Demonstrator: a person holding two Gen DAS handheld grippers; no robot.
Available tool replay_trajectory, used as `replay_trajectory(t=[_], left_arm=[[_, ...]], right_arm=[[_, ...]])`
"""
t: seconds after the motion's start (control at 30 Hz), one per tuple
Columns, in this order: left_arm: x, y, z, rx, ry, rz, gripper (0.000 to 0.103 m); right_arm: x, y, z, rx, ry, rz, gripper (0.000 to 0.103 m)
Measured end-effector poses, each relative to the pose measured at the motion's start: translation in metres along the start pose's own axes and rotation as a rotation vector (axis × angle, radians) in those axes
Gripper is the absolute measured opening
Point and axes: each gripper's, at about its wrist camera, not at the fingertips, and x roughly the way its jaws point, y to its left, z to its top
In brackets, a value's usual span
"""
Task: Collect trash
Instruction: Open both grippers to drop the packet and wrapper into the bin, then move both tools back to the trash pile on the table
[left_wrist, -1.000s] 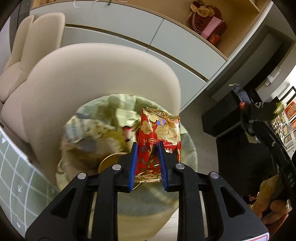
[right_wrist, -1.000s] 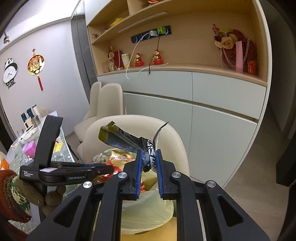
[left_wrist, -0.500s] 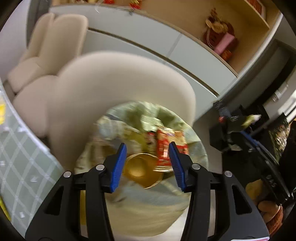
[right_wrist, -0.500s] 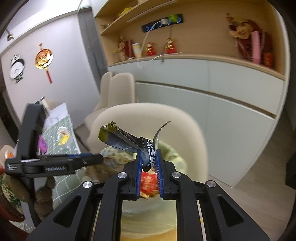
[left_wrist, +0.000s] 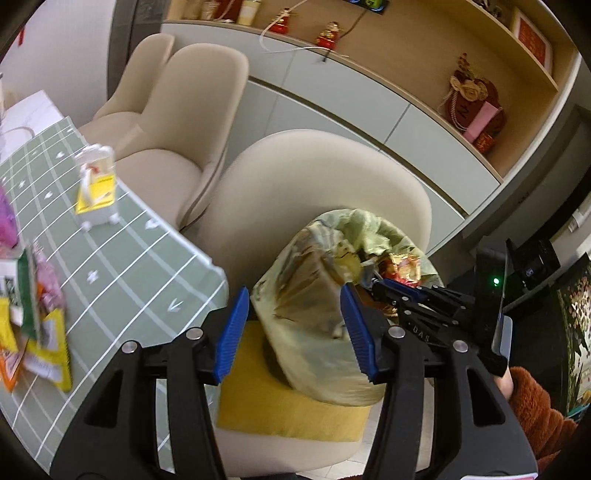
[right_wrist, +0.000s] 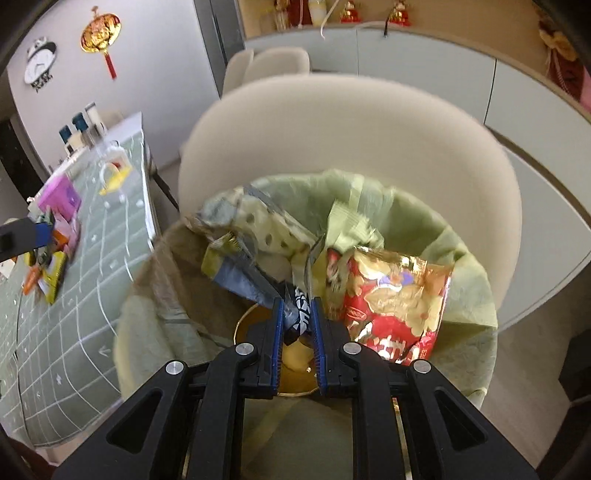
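A bin lined with a pale green bag (left_wrist: 317, 325) stands on a yellow cushion (left_wrist: 280, 406) on a beige chair. My left gripper (left_wrist: 293, 332) is back from the bag; its jaws are opening and nothing is between them. A red and gold wrapper (right_wrist: 391, 306) lies inside the bag (right_wrist: 465, 266). My right gripper (right_wrist: 297, 314) hangs over the bag's mouth, shut on a crumpled dark blue and grey wrapper (right_wrist: 243, 273). In the left wrist view the right gripper (left_wrist: 384, 288) pokes into the bag's mouth from the right.
A table with a green grid cloth (left_wrist: 118, 266) stands left of the chair, with several loose wrappers (left_wrist: 37, 325) and a small white and yellow item (left_wrist: 96, 184) on it. A second beige chair (left_wrist: 177, 122) and grey cabinets (left_wrist: 351, 99) lie behind. A brown sleeve (left_wrist: 532, 406) shows lower right.
The left gripper let go of the red and gold wrapper, which dropped into the bag, then opened and swung back toward the table. The right gripper came down to the bag's mouth with its dark wrapper.
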Motion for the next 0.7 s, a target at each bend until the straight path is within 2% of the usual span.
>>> replay_trajectory(t=[0.2,0.23,0.27,0.33,0.57,0.7], left_arm=[[-0.015,0.026,-0.008,-0.057,0.005,0.010,0.049],[-0.018,0.028,-0.010,-0.060,0.004,0.008,0.049],[-0.021,0.031,-0.011,-0.063,0.003,0.005,0.049],[-0.031,0.036,-0.013,-0.061,-0.004,0.002,0.049],[-0.072,0.062,-0.021,-0.055,-0.032,0.003,0.051],[-0.095,0.090,-0.033,-0.057,-0.067,0.047,0.051]], right_arm=[[-0.015,0.000,-0.002,0.028,-0.022,-0.002,0.016],[-0.020,0.001,-0.001,0.030,-0.034,-0.017,0.022],[-0.024,0.002,-0.002,0.033,-0.048,-0.027,0.035],[-0.036,0.005,-0.005,0.059,-0.085,-0.029,0.046],[-0.074,0.026,-0.014,0.142,-0.160,-0.067,0.052],[-0.101,0.050,-0.023,0.183,-0.236,-0.045,0.059]])
